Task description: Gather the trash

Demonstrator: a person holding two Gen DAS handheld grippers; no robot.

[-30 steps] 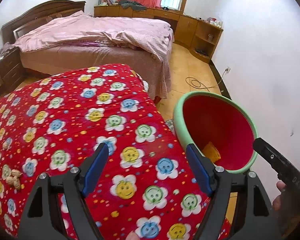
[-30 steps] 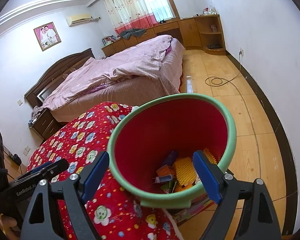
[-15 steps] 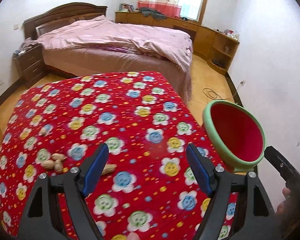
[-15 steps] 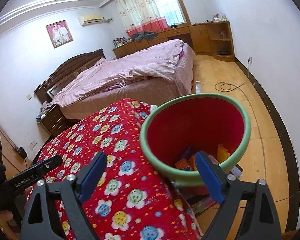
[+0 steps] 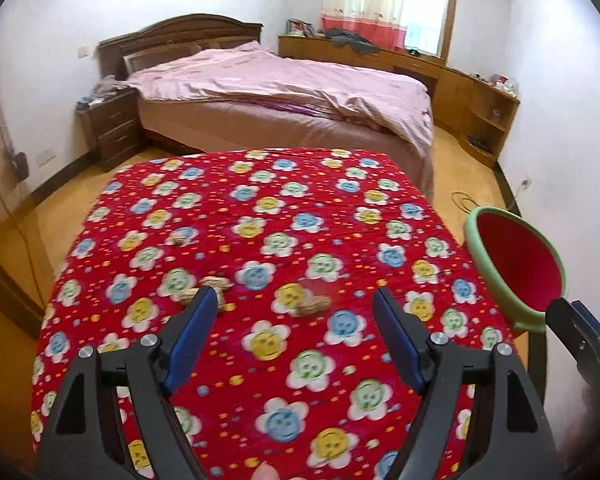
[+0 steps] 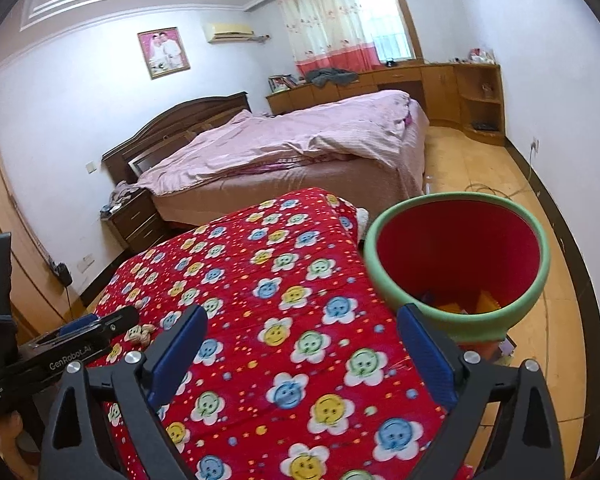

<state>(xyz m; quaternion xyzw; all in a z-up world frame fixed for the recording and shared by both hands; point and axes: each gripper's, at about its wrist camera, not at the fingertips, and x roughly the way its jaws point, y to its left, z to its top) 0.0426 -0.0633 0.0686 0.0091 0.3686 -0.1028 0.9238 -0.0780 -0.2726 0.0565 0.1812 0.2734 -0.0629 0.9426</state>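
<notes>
Left gripper (image 5: 294, 334): jaws wide apart, nothing between them, touching nothing. It hangs above the red flowered cloth (image 5: 260, 208) covering a table. Its blue pads (image 5: 188, 340) frame a patch of cloth with peanut shells on it.

Trash: one peanut shell (image 5: 314, 306) lies on the cloth between the left gripper's jaws, apart from both pads. A small cluster of shells (image 5: 212, 286) lies just beyond the left pad's tip, partly hidden by it. Another small piece (image 5: 178, 240) lies farther out on the cloth, blurred. In the right wrist view the cluster (image 6: 142, 334) shows near the left gripper's tip.

Right gripper (image 6: 302, 354): jaws wide apart, empty, touching nothing. It hangs over the cloth's right-hand part, with the bin (image 6: 458, 330) just beyond its right pad.

Bin: red inside, green rim, standing beside the table's right edge, tilted in both views. Orange and yellow items lie at its bottom; detail unclear. In the left wrist view the bin (image 5: 516, 264) sits at the cloth's right edge.

A bed (image 5: 300, 96) stands behind the table.
</notes>
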